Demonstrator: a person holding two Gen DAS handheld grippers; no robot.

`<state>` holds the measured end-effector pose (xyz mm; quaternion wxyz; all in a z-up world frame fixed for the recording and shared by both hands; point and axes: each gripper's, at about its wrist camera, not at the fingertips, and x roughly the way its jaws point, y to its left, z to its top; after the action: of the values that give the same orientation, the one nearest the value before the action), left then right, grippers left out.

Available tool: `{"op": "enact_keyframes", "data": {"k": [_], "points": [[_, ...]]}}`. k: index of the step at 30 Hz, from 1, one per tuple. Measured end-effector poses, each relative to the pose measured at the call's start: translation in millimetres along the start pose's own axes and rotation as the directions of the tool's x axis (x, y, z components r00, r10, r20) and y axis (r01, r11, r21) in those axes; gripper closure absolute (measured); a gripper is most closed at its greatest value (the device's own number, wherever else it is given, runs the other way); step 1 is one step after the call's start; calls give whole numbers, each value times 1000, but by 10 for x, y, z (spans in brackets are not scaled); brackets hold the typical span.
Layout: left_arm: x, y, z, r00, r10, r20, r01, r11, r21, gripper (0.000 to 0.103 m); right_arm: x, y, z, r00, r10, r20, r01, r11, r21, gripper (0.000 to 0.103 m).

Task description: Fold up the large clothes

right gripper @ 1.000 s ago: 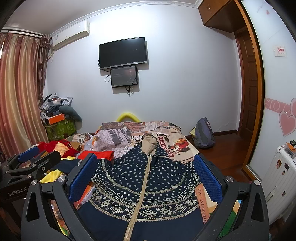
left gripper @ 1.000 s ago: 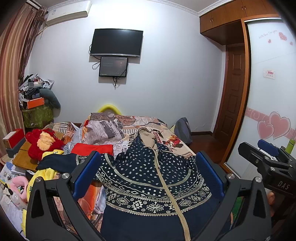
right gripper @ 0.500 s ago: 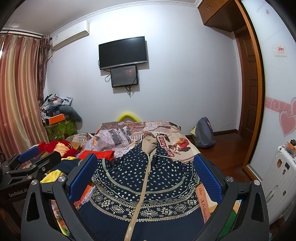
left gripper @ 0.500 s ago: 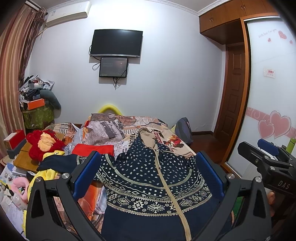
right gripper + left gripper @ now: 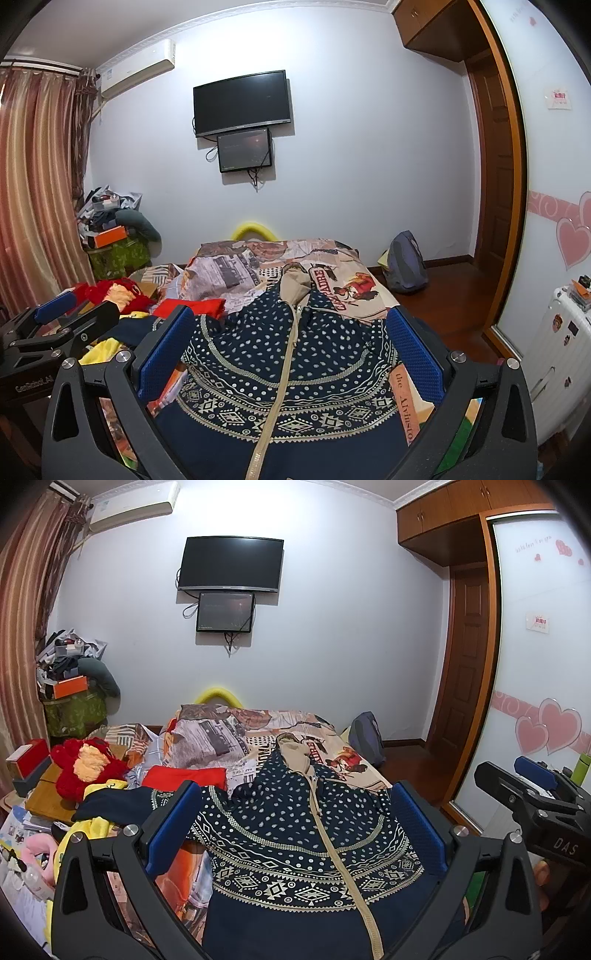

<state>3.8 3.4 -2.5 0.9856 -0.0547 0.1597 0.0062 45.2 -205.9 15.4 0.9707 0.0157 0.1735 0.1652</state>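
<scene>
Your left gripper [image 5: 295, 834] and right gripper [image 5: 291, 354] hover wide-jawed, holding nothing, over the navy patterned zip hoodie [image 5: 295, 849]; only the right view shows the white suitcase [image 5: 554, 354].

left hand-held gripper [image 5: 293, 829]: jaws spread wide, blue pads [image 5: 173, 827] well apart, nothing between them, pointing forward and level. right hand-held gripper [image 5: 288, 350]: same, jaws wide, blue pads [image 5: 413, 354] apart, nothing gripped. both held side by side, each visible at the edge of the other's view, a bit of the person's finger [image 5: 541, 871] shows under the right one
</scene>
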Motion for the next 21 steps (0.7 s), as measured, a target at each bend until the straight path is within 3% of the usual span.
{"op": "enact_keyframes", "data": {"k": [8, 13, 21], "points": [[171, 54, 46, 1000, -3, 4, 3, 1000, 25, 0, 160, -54, 5, 1000, -4, -26, 4, 1000, 14, 0], [388, 220, 100, 1000, -13, 3, 13, 1000, -12, 0, 326, -62, 32, 999, -9, -45, 10, 1000, 11, 0], [921, 821, 210, 991, 134, -25, -135, 990, -48, 0, 754, -70, 95, 997, -26, -70, 27, 1000, 5, 0]]}}
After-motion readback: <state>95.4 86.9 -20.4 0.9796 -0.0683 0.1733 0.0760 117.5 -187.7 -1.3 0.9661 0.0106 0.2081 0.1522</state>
